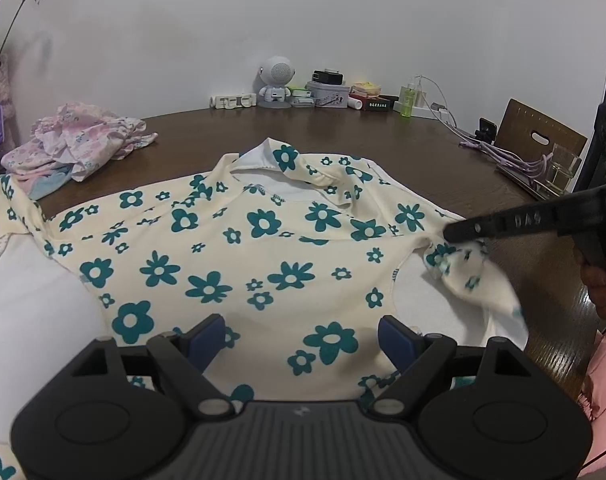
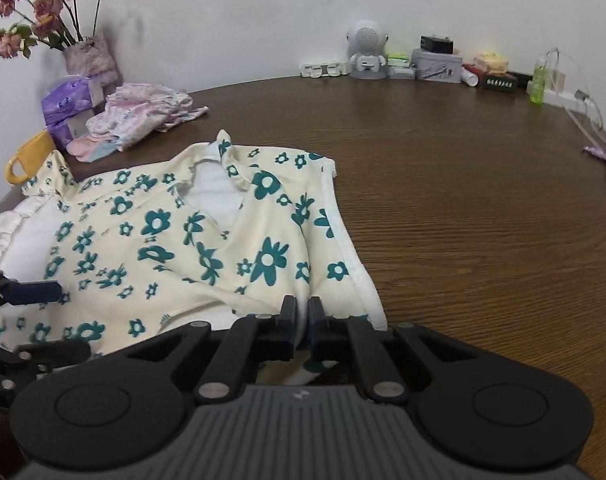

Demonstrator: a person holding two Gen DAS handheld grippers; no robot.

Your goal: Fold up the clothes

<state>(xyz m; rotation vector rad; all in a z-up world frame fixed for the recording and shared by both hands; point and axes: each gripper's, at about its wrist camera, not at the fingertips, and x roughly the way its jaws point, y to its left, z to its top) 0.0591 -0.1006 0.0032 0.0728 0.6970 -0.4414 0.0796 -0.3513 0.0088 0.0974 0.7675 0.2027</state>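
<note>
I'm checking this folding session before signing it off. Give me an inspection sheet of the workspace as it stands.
Surface: brown wooden table, bare on its right part.
Job's things: floral shirt spread flat; pink clothes pile behind it to the left.
Clutter: robot-shaped speaker, tin, green bottle along the wall; tissue packs.
Grippers: left gripper open above the shirt; right gripper shut on the sleeve.
Cables: white cable, purple cords.
Surroundings: white wall, vase of dried flowers.

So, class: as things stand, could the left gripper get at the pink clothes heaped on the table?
Probably yes: the left gripper is open and empty, and only the flat floral shirt lies between it and the pink clothes.
</note>
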